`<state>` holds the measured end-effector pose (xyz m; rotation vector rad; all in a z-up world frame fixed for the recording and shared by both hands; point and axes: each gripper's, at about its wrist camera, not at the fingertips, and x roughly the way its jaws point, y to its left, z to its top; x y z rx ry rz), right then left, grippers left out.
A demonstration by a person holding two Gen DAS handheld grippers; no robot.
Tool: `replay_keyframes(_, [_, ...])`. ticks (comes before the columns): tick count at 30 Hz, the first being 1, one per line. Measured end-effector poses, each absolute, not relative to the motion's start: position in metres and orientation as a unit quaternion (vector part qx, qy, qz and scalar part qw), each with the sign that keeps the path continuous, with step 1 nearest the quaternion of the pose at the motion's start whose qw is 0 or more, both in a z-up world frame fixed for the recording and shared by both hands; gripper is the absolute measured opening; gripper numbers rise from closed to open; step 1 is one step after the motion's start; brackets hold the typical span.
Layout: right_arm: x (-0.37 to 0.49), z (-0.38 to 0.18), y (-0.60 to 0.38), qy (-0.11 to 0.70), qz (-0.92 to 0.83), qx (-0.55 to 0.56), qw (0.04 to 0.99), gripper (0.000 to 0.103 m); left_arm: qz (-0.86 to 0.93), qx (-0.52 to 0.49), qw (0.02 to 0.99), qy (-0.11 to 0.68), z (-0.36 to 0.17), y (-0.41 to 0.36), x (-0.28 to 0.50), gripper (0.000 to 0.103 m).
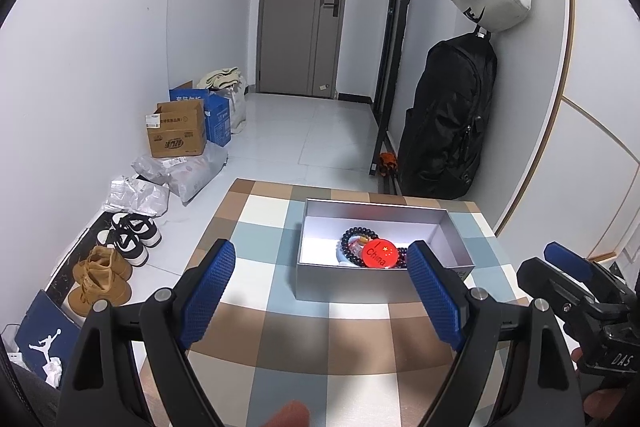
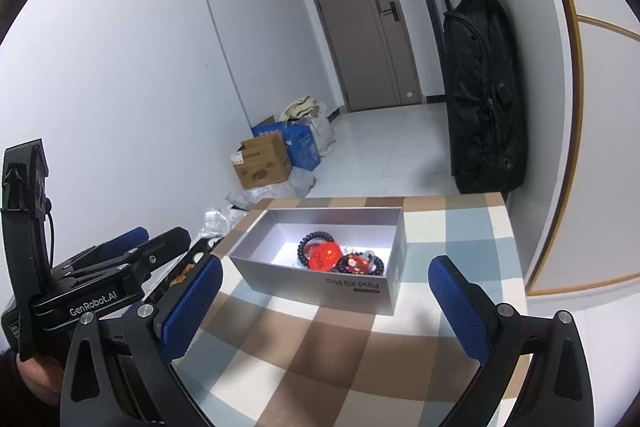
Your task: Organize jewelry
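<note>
Jewelry: a dark beaded bracelet (image 1: 357,231), a red round badge (image 1: 379,253) printed "I China" and further beads lie together in the open grey phone box (image 1: 384,279) marked "Find X9 Pro", which stands on the checkered desk (image 1: 320,339). From left to right, sneakers (image 1: 132,233) and tan boots (image 1: 102,279) sit on the floor beside the desk, then the left gripper (image 1: 320,291), jaws spread wide and empty short of the box, then the right gripper (image 2: 326,301), likewise open and empty. A black backpack (image 1: 448,115) hangs at far right.
</note>
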<state>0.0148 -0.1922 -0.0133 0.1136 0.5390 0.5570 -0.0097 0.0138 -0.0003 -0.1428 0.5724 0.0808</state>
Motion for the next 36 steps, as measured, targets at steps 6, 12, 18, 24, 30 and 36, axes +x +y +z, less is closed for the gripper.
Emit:
replay_keyframes(6, [0.0157,-0.0137,-0.1912,0.265,0.273,0.055,0.923,0.103,0.033,-0.079,0.953,0.292,-0.0013,0.0146,-0.0073,0.084])
replay_keyframes(12, [0.0156,-0.0146,-0.1911,0.266,0.27,0.054,0.924,0.103,0.031,-0.074,0.953,0.293,-0.0018,0.0112,-0.0065,0.084])
replay_keyframes(18, [0.0169,-0.0151,-0.1939,0.27,0.266,0.06,0.924,0.103,0.031,-0.07,0.953,0.292,-0.0019,0.0099,-0.0063,0.084])
replay_keyframes(24, [0.0157,-0.0151,-0.1927,0.269,0.269,0.055,0.923,0.103,0.035,-0.069,0.953,0.293,-0.0017,0.0088,-0.0055,0.084])
replay_keyframes(30, [0.0165,-0.0153,-0.1912,0.269,0.269,0.053,0.923,0.103,0.034,-0.07,0.952,0.295,-0.0022,0.0097,-0.0053,0.084])
replay_keyframes(36, [0.016,-0.0148,-0.1911,0.271,0.268,0.053,0.923,0.103,0.036,-0.069,0.953,0.294,-0.0018,0.0101,-0.0059,0.084])
